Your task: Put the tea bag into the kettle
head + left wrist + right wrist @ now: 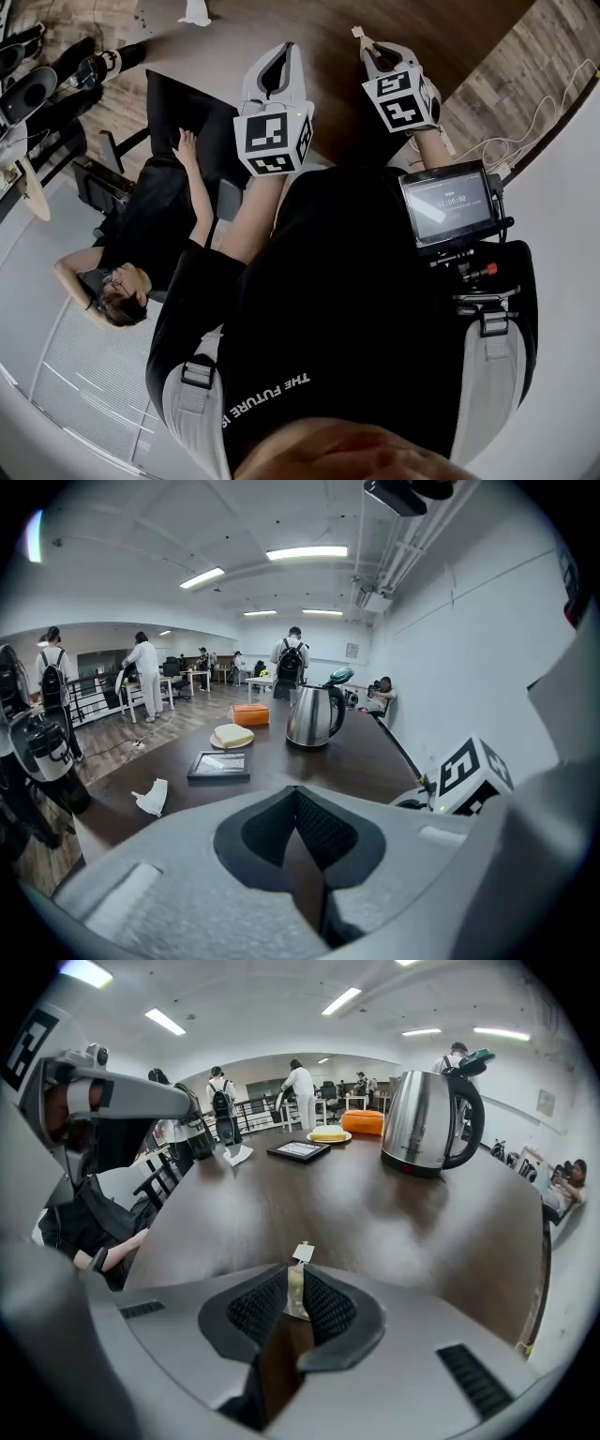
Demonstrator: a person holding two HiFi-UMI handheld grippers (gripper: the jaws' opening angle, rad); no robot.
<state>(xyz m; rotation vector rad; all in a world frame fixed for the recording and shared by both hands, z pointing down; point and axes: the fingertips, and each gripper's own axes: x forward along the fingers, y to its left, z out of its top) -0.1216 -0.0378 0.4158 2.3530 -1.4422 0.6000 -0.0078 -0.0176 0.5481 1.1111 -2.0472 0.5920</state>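
Right tool [295,1272] clamps tea bag [295,1296]; left tool [296,791] closed, empty; kettle [427,1124] lid raised.

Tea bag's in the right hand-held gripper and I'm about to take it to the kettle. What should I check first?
1. Tea bag clamped between the right hand-held gripper's jaws: ok.
2. Paper tag hanging free ahead of the jaws, not snagged: ok.
3. Kettle upright on the table: ok.
4. Kettle lid open enough to take the bag: cannot tell; something teal stands up above the handle.
5. Table between the right gripper and the kettle free of obstacles: ok.
6. Left hand-held gripper shut, empty and short of the kettle: ok.
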